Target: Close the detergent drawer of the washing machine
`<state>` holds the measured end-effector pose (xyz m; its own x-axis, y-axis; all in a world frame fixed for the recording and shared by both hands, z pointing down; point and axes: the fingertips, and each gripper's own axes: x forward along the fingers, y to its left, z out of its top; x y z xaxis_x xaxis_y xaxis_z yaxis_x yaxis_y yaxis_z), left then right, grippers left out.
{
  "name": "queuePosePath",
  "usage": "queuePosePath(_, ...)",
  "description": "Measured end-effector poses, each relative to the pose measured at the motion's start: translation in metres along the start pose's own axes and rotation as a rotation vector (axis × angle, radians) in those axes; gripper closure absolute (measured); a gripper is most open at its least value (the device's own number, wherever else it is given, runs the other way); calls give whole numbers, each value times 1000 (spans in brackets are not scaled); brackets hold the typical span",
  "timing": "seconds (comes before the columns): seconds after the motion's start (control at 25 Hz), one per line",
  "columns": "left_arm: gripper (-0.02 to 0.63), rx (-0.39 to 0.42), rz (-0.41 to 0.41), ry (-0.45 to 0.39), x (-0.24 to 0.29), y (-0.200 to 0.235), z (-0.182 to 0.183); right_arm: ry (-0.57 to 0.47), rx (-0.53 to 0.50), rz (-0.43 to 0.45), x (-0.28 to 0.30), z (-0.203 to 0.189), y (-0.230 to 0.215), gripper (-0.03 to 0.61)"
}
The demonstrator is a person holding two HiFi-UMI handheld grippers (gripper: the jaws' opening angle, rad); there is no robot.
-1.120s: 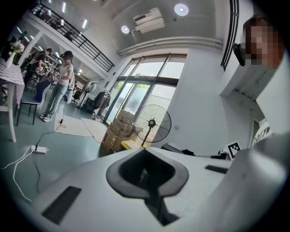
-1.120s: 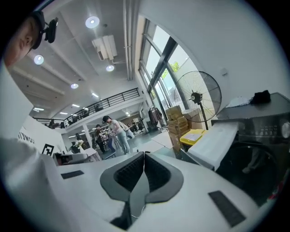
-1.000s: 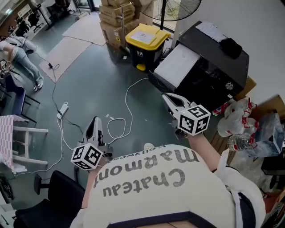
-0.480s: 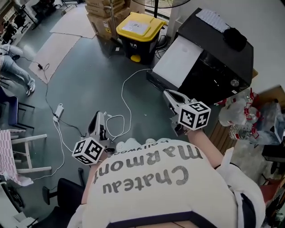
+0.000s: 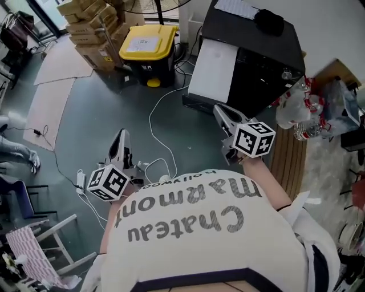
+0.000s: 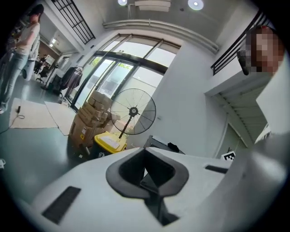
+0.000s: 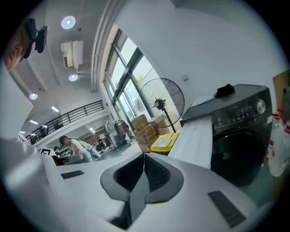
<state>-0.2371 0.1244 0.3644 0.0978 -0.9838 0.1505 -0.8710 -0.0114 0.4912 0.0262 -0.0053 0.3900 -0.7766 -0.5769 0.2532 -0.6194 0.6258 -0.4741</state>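
Both tongs are pressed together and carry nothing.

In the head view, the left tongs (image 5: pixel 121 137) hang low over the floor (image 5: pixel 85 114) beside a loose white cable (image 5: pixel 153 122). The right tongs (image 5: pixel 220 109) point toward the washing machine (image 5: pixel 262 63), near it but not touching. This reads as an approach, with closed tips suited to pushing rather than gripping. The black machine stands at the floor's far right edge against the wall, with a white unit (image 5: pixel 212 68) just beside it. A sheet of paper (image 5: pixel 236 7) and a dark object (image 5: pixel 268 21) lie on its top. The detergent drawer cannot be picked out here. The person's shirt (image 5: pixel 199 239) reads "Chateau Marmont", with what looks like "Hollywood" in smaller print. A yellow-lidded bin (image 5: pixel 142 43) and cardboard boxes (image 5: pixel 91 23) sit along the far edge, their labels too small to read.

The left gripper view shows those pads meeting, aimed at a standing fan (image 6: pixel 132 112), the boxes and the bin. They point away from the machine, so this hand seems idle.

The right gripper view shows its pads closed too, with the machine at the right. A knob (image 7: pixel 259 105) and a row of markings sit on its panel, illegible. Whether the drawer stands open cannot be told.
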Motion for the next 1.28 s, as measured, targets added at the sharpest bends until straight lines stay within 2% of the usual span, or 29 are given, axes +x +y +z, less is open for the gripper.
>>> queuePosePath(0.16,606,52,-108,51,4,14,16,-82,68,-100,-4,-12,10,549)
queuePosePath(0.24,606,44,-156,80,2,21,18,-111,151,-147,-8,-30,13,549)
queuePosePath(0.36,606,33,-190,92,-1,39,18,-159,301,-150,-2,-58,13,549)
queuePosePath(0.52,606,1,-136,155,-14,68,-3,-151,435,-180,0,-115,3,549)
queuePosePath(0.72,606,-20,-114,245,-24,77,-36,-130,501,-267,2,-165,-32,548)
queuePosePath(0.8,606,-31,-110,252,-23,79,-36,-142,560,-281,11,-177,-46,546)
queuePosePath(0.92,606,12,-87,261,-21,80,-26,-174,658,-294,25,-188,-66,545)
queuePosePath(1.08,606,50,-57,233,-18,80,-11,-178,722,-336,39,-194,-98,541)
queuePosePath(1.12,606,57,-45,229,-19,81,-10,-179,746,-340,42,-198,-103,532)
queuePosePath(1.2,606,66,-19,226,-20,82,-7,-181,796,-340,48,-203,-114,470)
queuePosePath(1.28,606,47,20,216,-18,85,-4,-185,832,-345,54,-204,-125,453)
